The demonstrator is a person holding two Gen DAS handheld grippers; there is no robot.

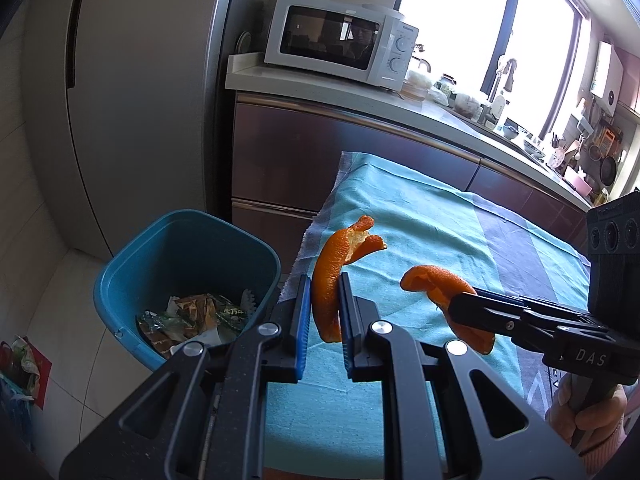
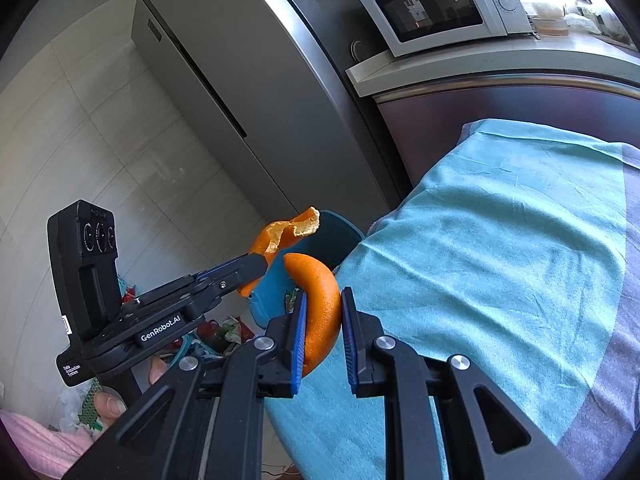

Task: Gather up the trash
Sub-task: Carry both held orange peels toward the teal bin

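1. The left gripper [image 1: 325, 300] has its fingers clamped on a long orange peel [image 1: 332, 276], held over the counter's left edge.
2. The right gripper [image 2: 323, 336] grips a second peel [image 2: 320, 304].
3. Left to do: drop both into the blue bin [image 1: 132, 280], which already holds wrappers.

The curved orange peel strip [image 1: 326, 292] hides its lower end behind the left gripper's blue-padded right finger [image 1: 347, 328].

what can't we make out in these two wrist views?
- Blue bin: left wrist view, its near lower corner is hidden behind the left gripper; right wrist view, mostly behind both orange peels.
- Bin trash: wrappers, print too small.
- Countertop items: tiny, washed out by window glare.
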